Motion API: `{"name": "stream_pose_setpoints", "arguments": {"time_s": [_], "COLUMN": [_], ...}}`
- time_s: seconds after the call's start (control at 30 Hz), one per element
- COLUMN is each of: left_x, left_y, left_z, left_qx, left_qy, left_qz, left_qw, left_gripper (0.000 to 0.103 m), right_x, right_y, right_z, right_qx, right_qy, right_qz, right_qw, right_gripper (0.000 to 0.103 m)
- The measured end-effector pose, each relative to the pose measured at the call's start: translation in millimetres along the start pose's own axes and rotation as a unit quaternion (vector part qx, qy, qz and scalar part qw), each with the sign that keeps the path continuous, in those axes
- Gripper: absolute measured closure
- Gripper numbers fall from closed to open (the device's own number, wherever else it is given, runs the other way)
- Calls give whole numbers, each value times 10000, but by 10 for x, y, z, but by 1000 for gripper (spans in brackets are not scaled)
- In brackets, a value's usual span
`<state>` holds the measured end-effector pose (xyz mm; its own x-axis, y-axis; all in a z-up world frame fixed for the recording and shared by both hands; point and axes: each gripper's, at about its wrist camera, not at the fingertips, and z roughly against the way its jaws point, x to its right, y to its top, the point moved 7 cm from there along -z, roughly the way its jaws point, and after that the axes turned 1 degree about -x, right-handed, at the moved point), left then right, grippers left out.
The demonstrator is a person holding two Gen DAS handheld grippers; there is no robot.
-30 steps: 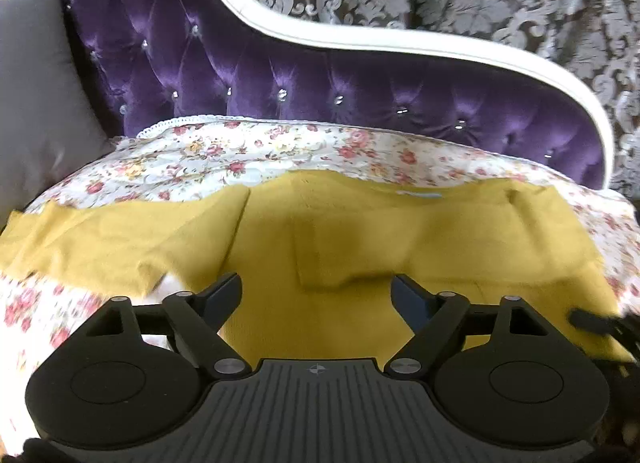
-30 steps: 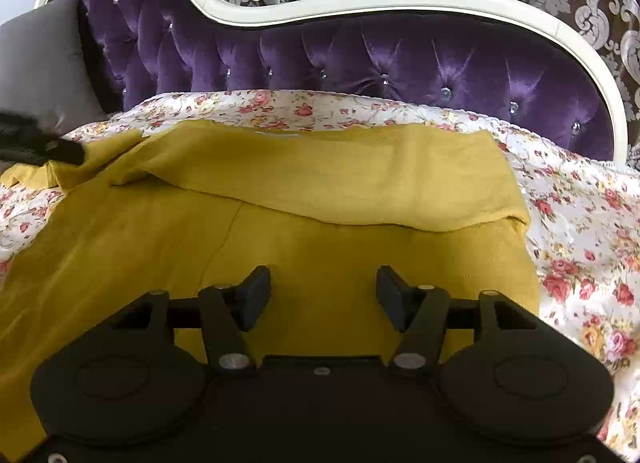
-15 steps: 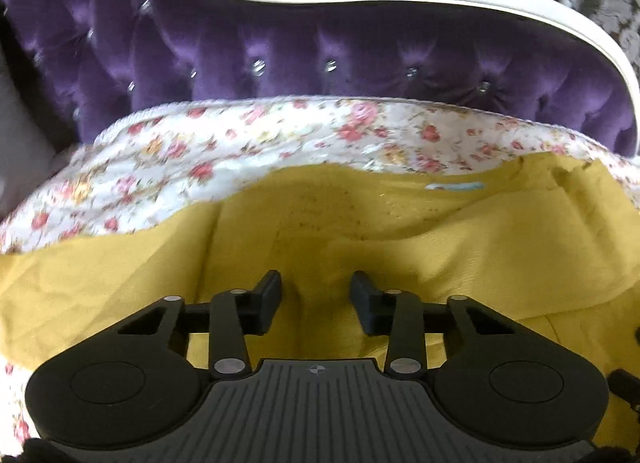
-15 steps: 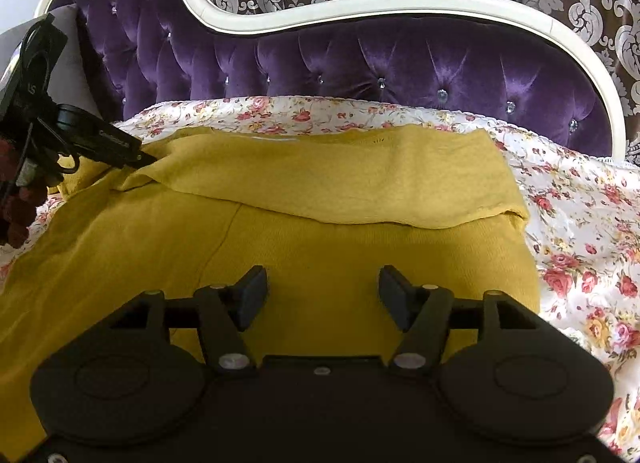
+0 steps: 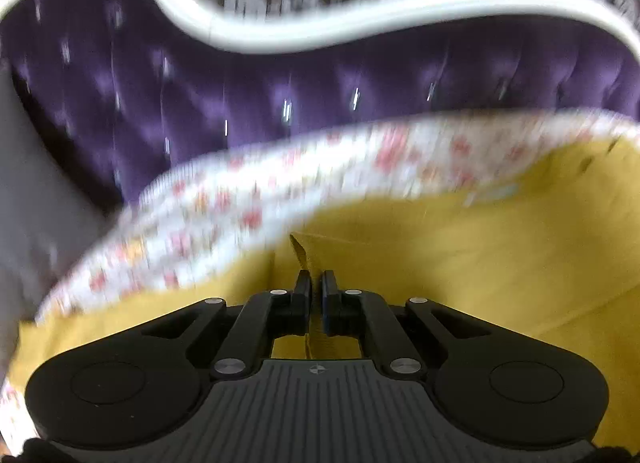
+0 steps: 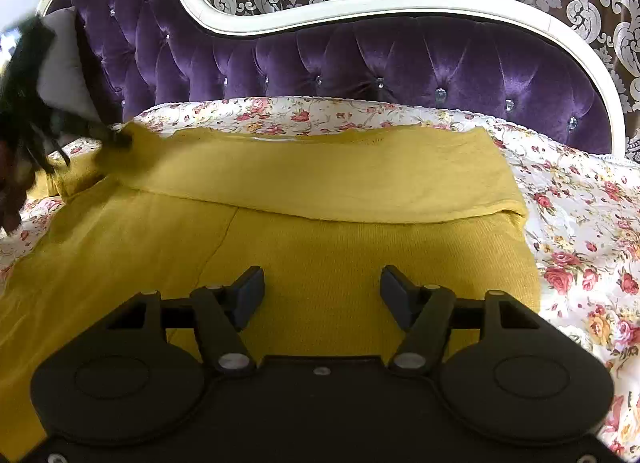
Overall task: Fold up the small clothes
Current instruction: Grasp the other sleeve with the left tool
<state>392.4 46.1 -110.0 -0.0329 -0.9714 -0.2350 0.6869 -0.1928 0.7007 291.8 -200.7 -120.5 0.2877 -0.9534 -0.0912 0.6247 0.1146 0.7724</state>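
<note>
Floral sheet (image 6: 580, 247) | left claw (image 5: 316, 283) pinching yellow garment (image 6: 320, 183) | right claw (image 6: 322, 283) wide, empty

Purple tufted sofa (image 6: 400, 63) with white frame is covered by a floral sheet (image 6: 580, 243). A mustard-yellow garment (image 6: 320, 191) is spread flat on the sheet, one part folded across its far side. Grey cushion (image 6: 64, 67) is propped at the sofa's left end.
</note>
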Motion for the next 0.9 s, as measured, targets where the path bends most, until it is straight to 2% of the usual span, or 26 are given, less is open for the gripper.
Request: {"name": "stream_pose_setpoints", "arguments": {"time_s": [0.07, 0.17, 0.23, 0.33, 0.4, 0.47, 0.53, 0.57, 0.63, 0.67, 0.73, 0.77, 0.9], "left_x": [1, 12, 21, -3, -46, -102, -190, -231, -300, -330, -394, -429, -602], "left_y": [-97, -135, -136, -114, -107, -125, -150, -170, -206, -228, -296, -328, -507], "left_z": [-101, -49, -54, -81, -69, -67, -31, -9, 38, 70, 190, 253, 516], "left_qx": [-140, -24, -86, -161, -169, -242, -221, -199, -197, -215, -125, -61, 172], "left_qy": [9, 144, 143, 37, -164, -285, -172, -131, -250, -381, -549, -532, -542], "left_qz": [40, -43, 11, -42, 30, 185, 287, 325, 497, 627, 843, 874, 1132], "left_qw": [9999, 9999, 9999, 9999, 9997, 9991, 9992, 9992, 9983, 9971, 9948, 9947, 9919], "left_gripper": [96, 96, 95, 93, 93, 85, 59, 54, 29, 25, 23, 23, 23], "right_x": [-2, 0, -6, -8, -11, -10, -13, -17, -27, -30, -39, -46, -57], "right_y": [1, 0, -1, 0, -1, 0, 2, 3, 3, 2, 2, 0, 0], "right_z": [0, -7, -14, -19, -21, -23, -33, -38, -47, -52, -61, -67, -80], "right_qx": [2, -7, -8, -13, -18, -27, -48, -62, -91, -110, -143, -166, -220], "right_qy": [-1, 1, -4, -25, -52, -83, -93, -96, -110, -111, -93, -87, -98], "right_qz": [-7, -10, 2, 5, 4, 10, 18, 29, 63, 78, 103, 125, 186], "right_qw": [10000, 10000, 10000, 10000, 10000, 10000, 9999, 9999, 9999, 9998, 9998, 9997, 9995], "right_gripper": [34, 32, 31, 29, 28, 24, 19, 16, 12, 10, 5, 2, 1]}}
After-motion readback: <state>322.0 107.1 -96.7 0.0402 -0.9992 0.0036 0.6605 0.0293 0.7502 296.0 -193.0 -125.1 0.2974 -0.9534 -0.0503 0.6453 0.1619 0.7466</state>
